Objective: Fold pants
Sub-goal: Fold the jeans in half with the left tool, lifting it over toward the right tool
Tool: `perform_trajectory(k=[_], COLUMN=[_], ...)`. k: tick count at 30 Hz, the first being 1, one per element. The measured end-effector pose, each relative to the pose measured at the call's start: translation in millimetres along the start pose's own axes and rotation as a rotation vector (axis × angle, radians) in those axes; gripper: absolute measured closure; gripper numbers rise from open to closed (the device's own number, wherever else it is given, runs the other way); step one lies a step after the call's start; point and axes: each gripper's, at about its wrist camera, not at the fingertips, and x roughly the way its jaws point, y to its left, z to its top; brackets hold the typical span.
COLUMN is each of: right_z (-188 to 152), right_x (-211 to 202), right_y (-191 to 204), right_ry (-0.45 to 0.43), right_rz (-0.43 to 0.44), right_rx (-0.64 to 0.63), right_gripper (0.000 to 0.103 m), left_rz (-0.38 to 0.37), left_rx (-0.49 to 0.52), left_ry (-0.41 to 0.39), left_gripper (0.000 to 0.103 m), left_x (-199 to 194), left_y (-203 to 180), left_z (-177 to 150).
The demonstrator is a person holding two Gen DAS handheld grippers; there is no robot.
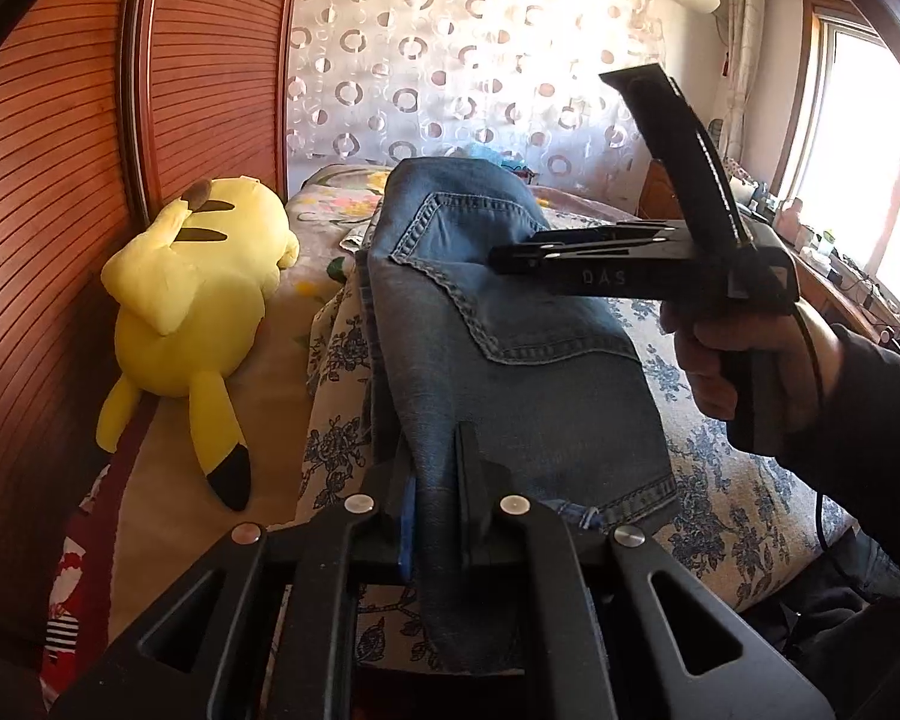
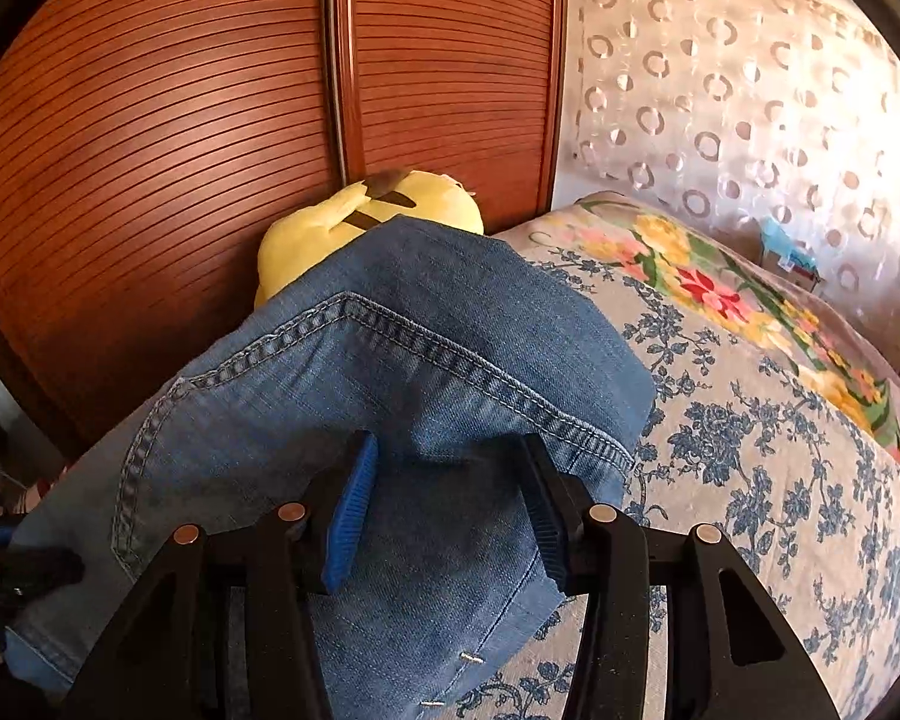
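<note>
To my left a yellow plush (image 1: 192, 324) lies on the bed against the slatted wooden wardrobe (image 1: 60, 180). A blue-flowered bedspread (image 2: 780, 480) covers the near bed; a circle-patterned curtain (image 1: 450, 60) hangs at the far wall, a window (image 1: 870, 150) at right.

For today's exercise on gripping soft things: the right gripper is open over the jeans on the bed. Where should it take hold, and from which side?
Probably the near cut edge of the jeans, just below the right gripper. Come in low from the near side of the bed: the open fingers already straddle the cloth, and its edge lies free there. The left gripper pinches another part.
</note>
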Motion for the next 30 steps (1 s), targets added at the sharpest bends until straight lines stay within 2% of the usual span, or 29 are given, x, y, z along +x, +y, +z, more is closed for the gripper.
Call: perform_trajectory(k=[5, 6, 7, 10, 13, 15, 17, 23, 27, 29, 30], right_z=[2.8, 3.1, 3.1, 2.8, 3.0, 4.4, 5.1, 1.8, 1.3, 2.8, 3.5], right_x=[-10.1, -13.8, -18.0, -20.9, -17.6, -13.0, -1.9, 29.3, 46.5, 48.5, 49.8], right_y=[-5.3, -8.8, -11.7, -21.0, -32.7, -41.1, -49.2, -62.9, -75.2, -76.4, -77.3], right_ry=[-0.01, -0.018, -0.026, -0.031, -0.019, -0.011, 0.012, 0.077, 0.118, 0.119, 0.121], right_rz=[0.009, 0.014, 0.021, 0.024, 0.037, 0.051, 0.084, 0.21, 0.293, 0.292, 0.295], right_rx=[0.049, 0.061, 0.071, 0.08, 0.091, 0.112, 0.139, 0.213, 0.276, 0.259, 0.26], right_gripper=[0.041, 0.04, 0.04, 0.037, 0.036, 0.025, 0.024, 0.019, 0.018, 0.018, 0.023], left_rz=[0.013, 0.02, 0.025, 0.019, 0.009, -0.001, 0.003, -0.038, -0.095, -0.113, -0.109], left_rx=[0.003, 0.007, 0.008, -0.015, -0.043, -0.051, -0.072, -0.097, -0.113, -0.111, -0.106], left_ry=[-0.003, -0.011, -0.017, -0.042, -0.046, -0.028, 0.027, 0.113, 0.123, 0.128, 0.128], left_gripper=[0.078, 0.071, 0.056, 0.028, 0.026, 0.026, 0.026, 0.027, 0.039, 0.046, 0.048], left_x=[-3.6, -5.3, -6.2, -7.7, -0.9, 9.2, 26.0, 53.8, 60.4, 62.3, 63.0], left_y=[2.6, 3.3, 4.2, 11.1, 18.1, 22.0, 27.9, 34.4, 33.1, 28.8, 26.9], left_z=[7.0, 9.3, 11.0, 20.4, 28.5, 31.5, 31.5, 21.4, 20.6, 20.6, 22.3])
